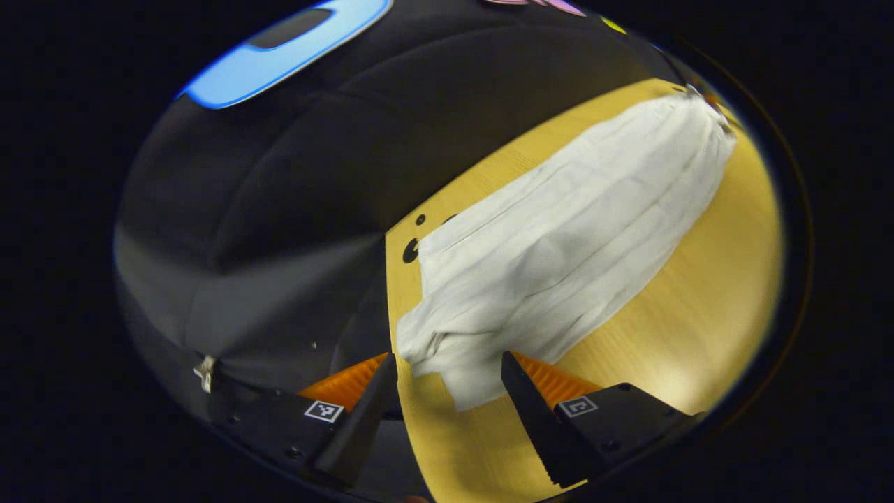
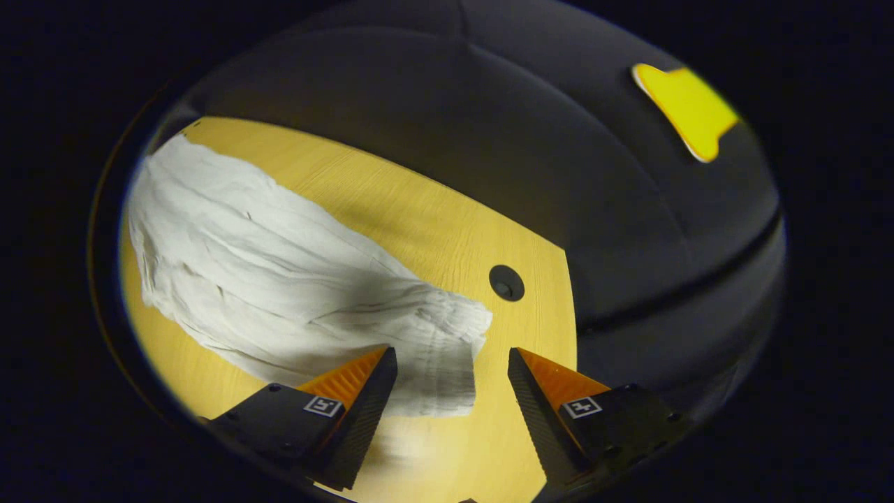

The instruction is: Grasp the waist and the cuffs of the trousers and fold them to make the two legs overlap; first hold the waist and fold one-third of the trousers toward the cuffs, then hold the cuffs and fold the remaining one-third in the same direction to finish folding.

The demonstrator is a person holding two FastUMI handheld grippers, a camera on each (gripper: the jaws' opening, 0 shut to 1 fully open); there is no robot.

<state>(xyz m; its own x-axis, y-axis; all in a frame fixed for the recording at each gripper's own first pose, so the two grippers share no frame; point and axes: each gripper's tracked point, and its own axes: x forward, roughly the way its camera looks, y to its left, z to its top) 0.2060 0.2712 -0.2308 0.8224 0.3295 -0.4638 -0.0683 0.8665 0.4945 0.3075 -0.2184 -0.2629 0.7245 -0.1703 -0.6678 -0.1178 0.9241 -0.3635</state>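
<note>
trousers (image 1: 559, 258) long axis runs away from both grippers | left gripper (image 1: 450, 367) wide, over near end | right gripper (image 2: 452, 363) wide, over opposite end

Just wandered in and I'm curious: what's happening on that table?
A person is working two handheld claws over white trousers lying stretched out on a yellow wooden table. The left claw hangs open at one end of the trousers, the right claw open at the other. Neither grips the cloth, so no fold is made yet.
</note>
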